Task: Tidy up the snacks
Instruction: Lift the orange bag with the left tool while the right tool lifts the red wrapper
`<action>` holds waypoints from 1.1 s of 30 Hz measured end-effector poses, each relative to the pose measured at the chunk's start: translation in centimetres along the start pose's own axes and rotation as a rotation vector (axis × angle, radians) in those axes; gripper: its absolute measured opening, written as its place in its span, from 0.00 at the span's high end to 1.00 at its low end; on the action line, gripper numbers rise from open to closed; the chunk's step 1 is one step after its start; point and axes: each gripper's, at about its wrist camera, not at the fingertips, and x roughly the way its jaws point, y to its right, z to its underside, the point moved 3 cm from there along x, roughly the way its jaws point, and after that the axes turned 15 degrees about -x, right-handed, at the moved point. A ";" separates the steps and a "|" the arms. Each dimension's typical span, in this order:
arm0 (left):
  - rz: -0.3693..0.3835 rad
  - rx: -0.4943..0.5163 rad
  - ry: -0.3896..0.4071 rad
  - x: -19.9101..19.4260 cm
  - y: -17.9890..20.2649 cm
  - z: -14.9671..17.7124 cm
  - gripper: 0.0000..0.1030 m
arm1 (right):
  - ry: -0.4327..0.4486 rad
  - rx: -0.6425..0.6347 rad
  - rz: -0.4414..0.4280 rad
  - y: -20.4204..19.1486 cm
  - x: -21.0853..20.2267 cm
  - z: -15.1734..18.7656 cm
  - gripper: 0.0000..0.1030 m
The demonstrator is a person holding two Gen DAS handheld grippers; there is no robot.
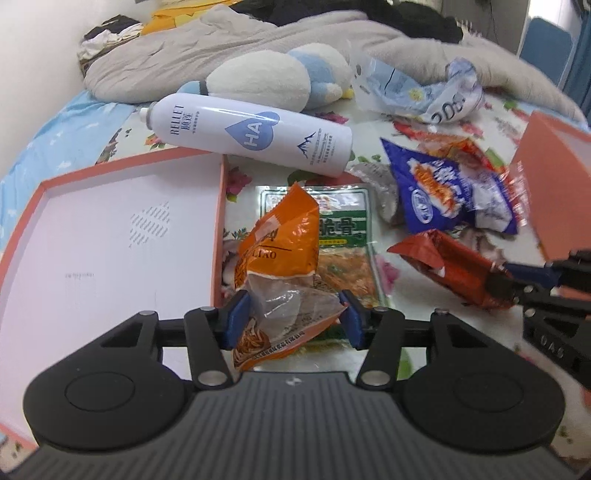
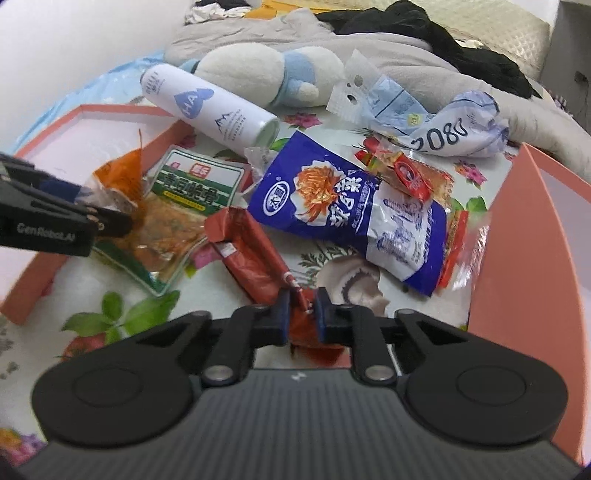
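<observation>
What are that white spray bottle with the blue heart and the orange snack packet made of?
The white spray bottle with the blue heart looks like painted metal, though it may be plastic: a rigid, smooth cylinder with a soft sheen. The orange snack packet, between the left gripper's fingers, looks like thin glossy plastic film: it crumples, catches highlights, and has a see-through lower part.

White spray bottle (image 1: 251,134) lying on its side at 12 o'clock, blue-and-white plush toy (image 1: 273,77) behind it, grey blanket (image 1: 221,44) heaped beyond, floral sheet (image 2: 122,314) underneath, black clothing (image 2: 424,29) at 1 o'clock.
</observation>
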 end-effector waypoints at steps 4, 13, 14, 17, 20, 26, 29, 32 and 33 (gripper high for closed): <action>0.023 -0.049 0.015 -2.6 -0.2 0.9 0.44 | 0.014 0.014 0.008 -0.7 -2.5 0.6 0.84; 0.080 -0.077 0.021 -7.9 1.1 4.7 0.44 | 0.059 0.125 0.037 -1.6 -8.6 3.0 0.85; 0.087 -0.080 0.019 -8.4 1.3 5.2 0.44 | 0.063 0.136 0.035 -1.7 -9.1 3.3 0.85; 0.100 -0.101 0.020 -9.7 1.7 6.2 0.44 | 0.078 0.156 0.043 -1.7 -10.3 3.8 0.85; 0.116 -0.134 0.026 -11.3 1.9 6.5 0.44 | 0.092 0.176 0.050 -1.6 -11.4 4.2 0.85; 0.136 -0.163 0.061 -14.0 2.4 5.6 0.44 | 0.138 0.205 0.067 -0.8 -14.0 3.8 0.85; 0.163 -0.180 0.080 -15.3 2.8 4.8 0.44 | 0.164 0.213 0.077 -0.3 -15.5 3.4 0.85; 0.179 -0.184 0.104 -16.7 3.3 4.0 0.44 | 0.189 0.216 0.095 0.2 -17.0 3.1 0.85; 0.187 -0.189 0.112 -17.1 3.5 3.7 0.44 | 0.194 0.203 0.114 0.2 -17.4 2.9 0.85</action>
